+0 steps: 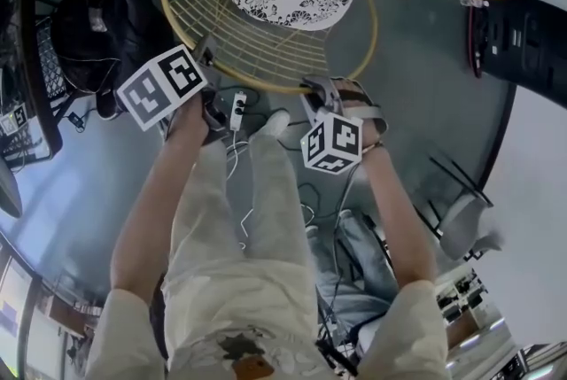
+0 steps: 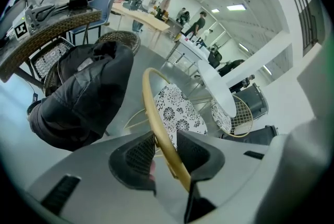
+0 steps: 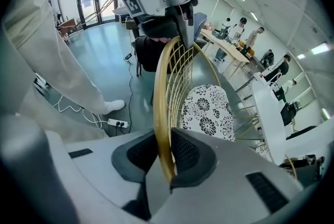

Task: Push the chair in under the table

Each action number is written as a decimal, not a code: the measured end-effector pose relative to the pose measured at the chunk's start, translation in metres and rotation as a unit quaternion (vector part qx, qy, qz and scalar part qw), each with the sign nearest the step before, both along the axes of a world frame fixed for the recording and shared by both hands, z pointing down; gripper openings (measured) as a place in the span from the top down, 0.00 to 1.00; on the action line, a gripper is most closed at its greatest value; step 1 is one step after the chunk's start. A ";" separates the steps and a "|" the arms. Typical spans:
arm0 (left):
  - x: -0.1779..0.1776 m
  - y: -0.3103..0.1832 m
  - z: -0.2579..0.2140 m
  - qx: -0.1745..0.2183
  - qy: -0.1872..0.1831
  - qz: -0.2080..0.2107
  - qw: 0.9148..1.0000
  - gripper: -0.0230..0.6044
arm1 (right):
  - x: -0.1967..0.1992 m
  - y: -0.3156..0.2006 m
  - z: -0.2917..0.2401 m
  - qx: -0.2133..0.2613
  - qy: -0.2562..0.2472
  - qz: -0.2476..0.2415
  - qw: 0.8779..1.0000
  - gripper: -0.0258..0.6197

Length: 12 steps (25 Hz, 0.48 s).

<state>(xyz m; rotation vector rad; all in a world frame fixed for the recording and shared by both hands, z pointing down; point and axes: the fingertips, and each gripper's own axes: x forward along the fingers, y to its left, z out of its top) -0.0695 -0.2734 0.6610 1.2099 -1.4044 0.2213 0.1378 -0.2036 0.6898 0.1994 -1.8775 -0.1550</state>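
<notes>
Right tongs [image 3: 166, 149] tight on chair rim [image 3: 160, 87]

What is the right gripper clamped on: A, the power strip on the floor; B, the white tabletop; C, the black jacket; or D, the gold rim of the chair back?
D: in the right gripper view, the right gripper has both pads pressed on the gold rim of the chair back, with the floral cushion beyond it.
</notes>
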 end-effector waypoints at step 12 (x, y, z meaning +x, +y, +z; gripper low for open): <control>0.004 0.004 -0.007 0.044 0.039 0.002 0.998 0.76 | -0.005 0.003 -0.006 0.026 -0.005 0.019 0.999 0.86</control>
